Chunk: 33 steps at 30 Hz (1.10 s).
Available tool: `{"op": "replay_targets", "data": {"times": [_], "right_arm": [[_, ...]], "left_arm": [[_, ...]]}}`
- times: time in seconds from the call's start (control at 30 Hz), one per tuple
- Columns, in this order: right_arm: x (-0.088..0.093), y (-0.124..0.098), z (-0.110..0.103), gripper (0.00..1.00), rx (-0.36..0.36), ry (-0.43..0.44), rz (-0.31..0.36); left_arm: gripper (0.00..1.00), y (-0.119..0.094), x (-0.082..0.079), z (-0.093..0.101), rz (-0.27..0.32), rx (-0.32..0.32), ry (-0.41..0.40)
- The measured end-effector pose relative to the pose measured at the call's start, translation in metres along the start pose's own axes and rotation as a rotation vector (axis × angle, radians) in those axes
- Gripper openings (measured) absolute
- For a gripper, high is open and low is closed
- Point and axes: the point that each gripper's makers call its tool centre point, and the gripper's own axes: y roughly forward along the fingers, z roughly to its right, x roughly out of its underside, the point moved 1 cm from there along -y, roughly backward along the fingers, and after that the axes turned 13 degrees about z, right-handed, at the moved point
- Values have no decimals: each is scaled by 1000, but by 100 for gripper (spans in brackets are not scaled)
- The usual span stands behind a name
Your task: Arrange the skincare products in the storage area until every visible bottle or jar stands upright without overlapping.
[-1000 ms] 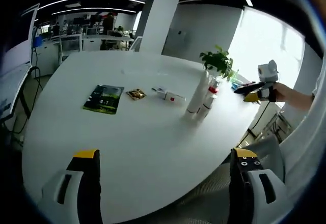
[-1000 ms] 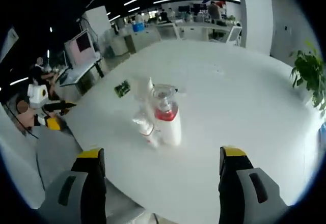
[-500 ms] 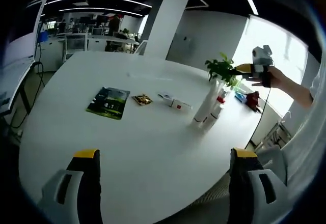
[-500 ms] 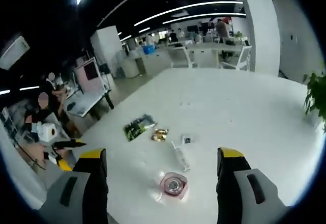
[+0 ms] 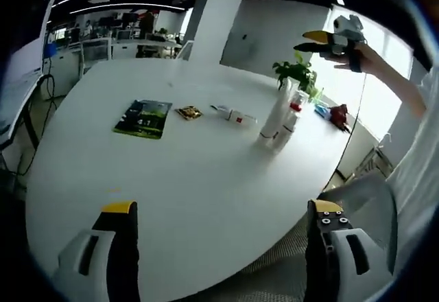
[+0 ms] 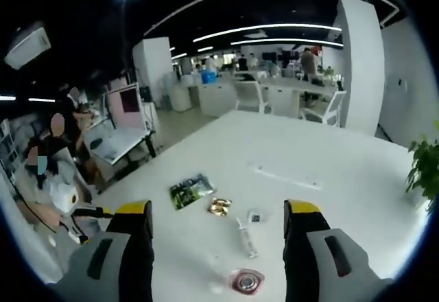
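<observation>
Big white round table [image 5: 178, 178] in an open office, both grippers up off it.

Bottles [image 5: 281, 113] upright at right-center, labels too tiny to read; left gripper [image 5: 219, 247] and right gripper [image 6: 218, 247] spread wide, holding nothing.

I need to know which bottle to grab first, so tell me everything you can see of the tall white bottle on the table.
The tall white bottle is slim, plain and opaque, probably plastic. It stands upright on the round white table near its far edge, close beside a shorter bottle with a red band; contact between them cannot be judged. A potted plant sits behind. No hand-held gripper touches it.
</observation>
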Motion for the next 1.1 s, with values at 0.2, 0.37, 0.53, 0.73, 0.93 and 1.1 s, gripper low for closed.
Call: {"op": "replay_targets", "data": {"times": [0.2, 0.37, 0.53, 0.73, 0.93, 1.1], "right_arm": [[-5, -4, -5, 78, 29, -38, -19], [-5, -8, -8, 73, 40, -137, -155], [-30, -2, -21, 75, 29, -194, -149], [-18, 16, -6, 74, 51, -200, -230], [-3, 40, 10, 72, 36, -238, -364], [19, 67, 24, 69, -2, -249, -454]], "left_arm": [[93, -4, 22, -2, -68, 12, 106], [91, -4, 15, -9, -32, 23, 155], [88, -11, 8, -16, 1, 11, 159], [86, -17, 8, -25, 24, -15, 179], [85, -12, 4, -22, 49, -14, 187], [84, -3, 5, -16, 46, -13, 209]]}}
